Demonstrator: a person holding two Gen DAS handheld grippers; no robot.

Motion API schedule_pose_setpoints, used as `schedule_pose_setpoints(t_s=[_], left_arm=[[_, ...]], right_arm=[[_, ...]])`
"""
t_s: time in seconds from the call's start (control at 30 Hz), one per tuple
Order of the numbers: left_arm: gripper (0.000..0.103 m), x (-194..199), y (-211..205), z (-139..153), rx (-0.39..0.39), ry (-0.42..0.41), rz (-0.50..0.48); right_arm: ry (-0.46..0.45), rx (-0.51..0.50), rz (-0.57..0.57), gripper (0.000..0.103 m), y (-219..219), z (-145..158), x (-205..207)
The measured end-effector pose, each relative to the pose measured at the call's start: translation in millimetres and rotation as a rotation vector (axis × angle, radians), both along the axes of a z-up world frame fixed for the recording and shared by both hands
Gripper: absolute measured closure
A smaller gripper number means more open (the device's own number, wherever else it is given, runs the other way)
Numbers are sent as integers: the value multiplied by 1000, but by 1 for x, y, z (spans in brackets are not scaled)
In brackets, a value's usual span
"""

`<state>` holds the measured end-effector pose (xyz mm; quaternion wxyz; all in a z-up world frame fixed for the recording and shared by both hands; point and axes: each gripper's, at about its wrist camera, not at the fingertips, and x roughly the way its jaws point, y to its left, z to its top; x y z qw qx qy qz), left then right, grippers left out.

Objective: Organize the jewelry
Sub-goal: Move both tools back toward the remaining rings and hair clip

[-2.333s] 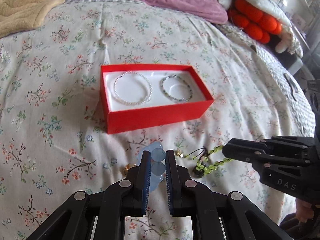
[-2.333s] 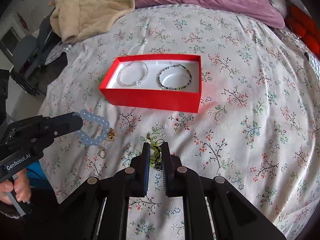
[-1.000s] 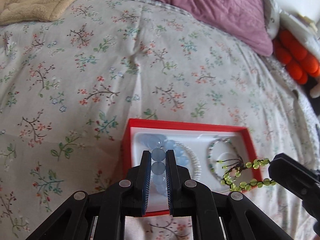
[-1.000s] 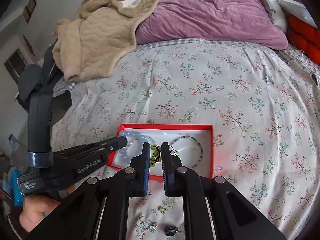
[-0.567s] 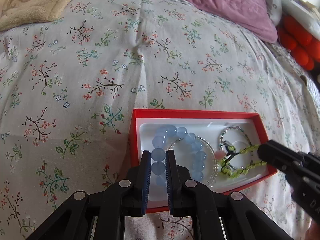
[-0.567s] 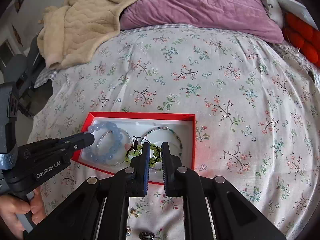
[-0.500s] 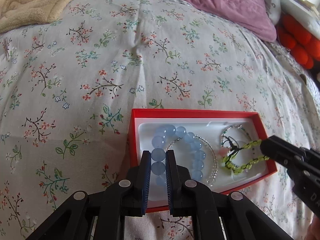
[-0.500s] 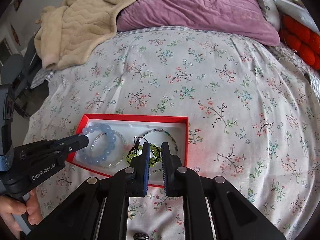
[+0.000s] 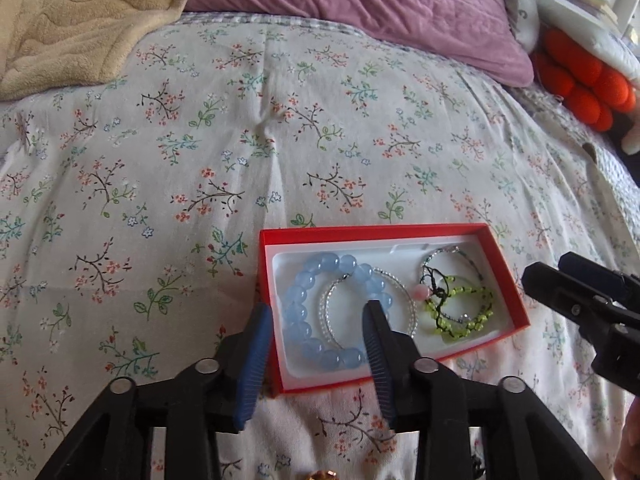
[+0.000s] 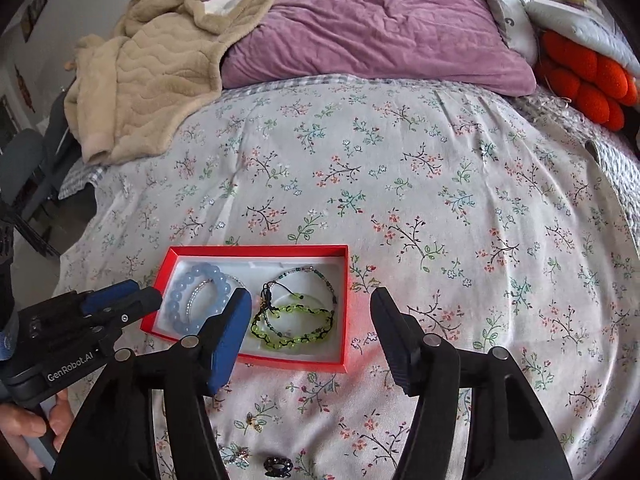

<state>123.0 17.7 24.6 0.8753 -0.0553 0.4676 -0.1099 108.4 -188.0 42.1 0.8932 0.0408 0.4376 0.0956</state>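
A red jewelry box (image 9: 506, 276) (image 10: 340, 300) lies on the floral bedspread. In its left half a pale blue bead bracelet (image 9: 298, 312) (image 10: 180, 300) lies over a clear bead bracelet (image 9: 332, 312). In its right half a green bead bracelet (image 9: 472, 320) (image 10: 296, 324) lies on a dark thin bracelet (image 10: 316, 276). My left gripper (image 9: 316, 320) is open and empty just above the blue bracelet. My right gripper (image 10: 312, 304) is open and empty over the green bracelet. Each gripper shows in the other's view, my right gripper (image 9: 560, 288) and my left gripper (image 10: 120, 304).
A small dark piece (image 10: 278, 466) and a sparkly piece (image 10: 236, 454) lie on the bedspread in front of the box. A gold piece (image 9: 320, 476) sits at the bottom edge. A beige blanket (image 10: 152, 72), purple pillow (image 10: 372, 36) and orange plush (image 10: 584, 80) lie at the back.
Both grippers carried their bracelets from the bedspread to the box, lowered them in and opened. The blue and green bracelets now lie loose in the box.
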Motion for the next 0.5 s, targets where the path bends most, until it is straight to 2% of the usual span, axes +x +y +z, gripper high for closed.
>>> schedule_pose_setpoints(t_s=[0.07,0.2,0.27,0.43,0.5], left_arm=[[48,-6,3,2,10,-5,0],[36,-17,11,4,32,-9,5],[22,-22,16,4,42,-6,14],[11,-34,26,2,68,2,21],[8,-38,28,0,91,6,23]], right_arm=[[5,-9,-3,38,-3,2,-6],[31,-42,7,36,-7,0,-16],[42,-66,9,35,-9,-2,-22],[80,-92,16,29,-13,-11,-34],[92,-114,9,23,-15,-16,-39]])
